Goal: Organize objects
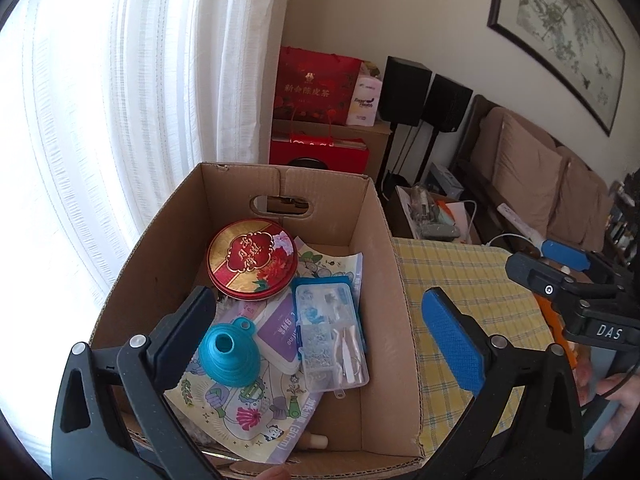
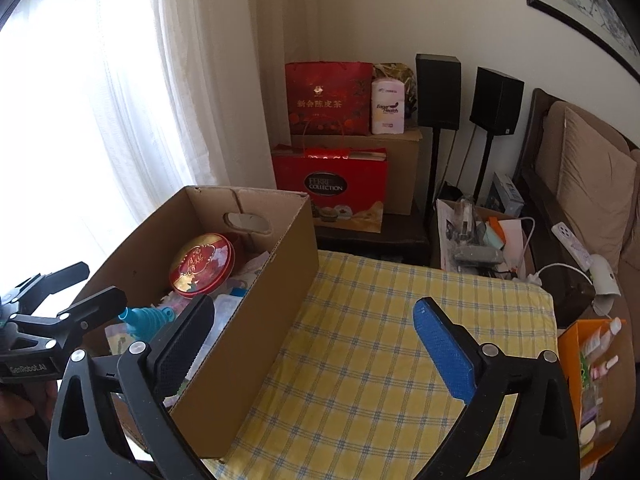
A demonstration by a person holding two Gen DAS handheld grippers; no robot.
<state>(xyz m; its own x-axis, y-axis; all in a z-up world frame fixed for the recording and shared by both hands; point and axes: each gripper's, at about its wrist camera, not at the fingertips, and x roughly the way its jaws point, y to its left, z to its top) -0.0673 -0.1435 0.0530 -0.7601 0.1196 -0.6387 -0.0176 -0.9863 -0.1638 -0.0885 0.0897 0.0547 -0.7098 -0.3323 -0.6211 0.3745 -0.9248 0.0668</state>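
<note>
So from the left wrist view, the left gripper point(image 1: 316, 320) hangs over the cardboard box point(image 1: 384, 240) with its jaws spread wide and nothing between them. Down in the box there's a red round tin point(image 1: 252, 258) leaning near the far wall, a teal funnel point(image 1: 230, 354) lying on an illustrated paper sheet point(image 1: 240, 412), a purple pouch point(image 1: 280, 332), and a clear plastic organizer case point(image 1: 332, 332) resting partly on top of that pile. Over on the right edge you can spot the right gripper point(image 1: 560, 272), also empty.

Switching to the right wrist view, the right gripper point(image 2: 316, 332) sits above the yellow checked cloth point(image 2: 380, 340) on the tabletop, jaws spread apart, not pinching anything. The box point(image 2: 256, 320) stands to the left on that cloth, with the tin point(image 2: 202, 264) and funnel point(image 2: 146, 318) peeking over the rim. The cloth itself looks bare. An orange box of small bottles point(image 2: 592, 376) sits off at the right edge, past the cloth.

My guess is the packing is mostly done, since everything on the cloth seems to be in the box already. Maybe that orange box is what's left, can't tell for sure.
</note>
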